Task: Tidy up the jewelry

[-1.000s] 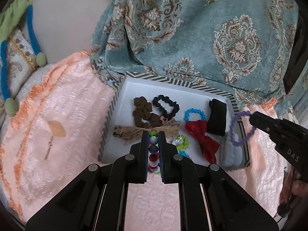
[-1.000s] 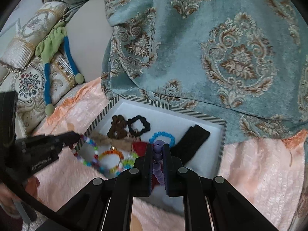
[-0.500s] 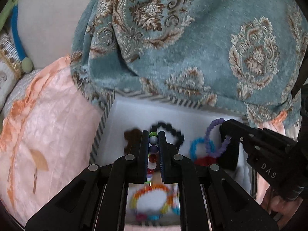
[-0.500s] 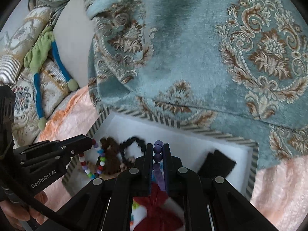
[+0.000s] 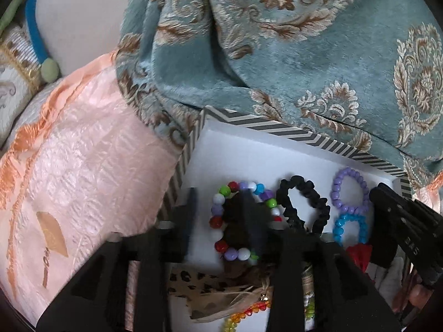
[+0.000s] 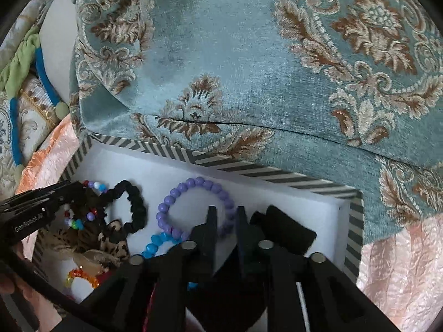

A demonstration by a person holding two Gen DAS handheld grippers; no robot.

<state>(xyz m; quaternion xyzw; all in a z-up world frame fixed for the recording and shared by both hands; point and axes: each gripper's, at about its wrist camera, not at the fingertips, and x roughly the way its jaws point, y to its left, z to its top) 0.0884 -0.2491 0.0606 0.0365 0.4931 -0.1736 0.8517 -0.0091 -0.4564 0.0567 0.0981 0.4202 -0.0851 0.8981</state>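
- My left gripper (image 5: 221, 210) is opening; the multicolour bead bracelet (image 5: 241, 221) lies flat in the white tray (image 5: 263, 144), around my right finger, not pressed.
- My right gripper (image 6: 225, 218) is opening too; the purple bead bracelet (image 6: 193, 207) lies flat, its loop a little longer across the tray, one side between my fingers.
- A black scrunchie (image 5: 304, 210) lies between both bracelets.

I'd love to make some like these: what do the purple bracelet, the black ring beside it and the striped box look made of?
Purple bracelet: probably plastic beads, smooth and uniform with a soft sheen. Black ring: likely a fabric scrunchie, matte and gathered into ruffles. Striped box: seemingly printed cardboard, with stiff straight walls and a flat white lining inside.
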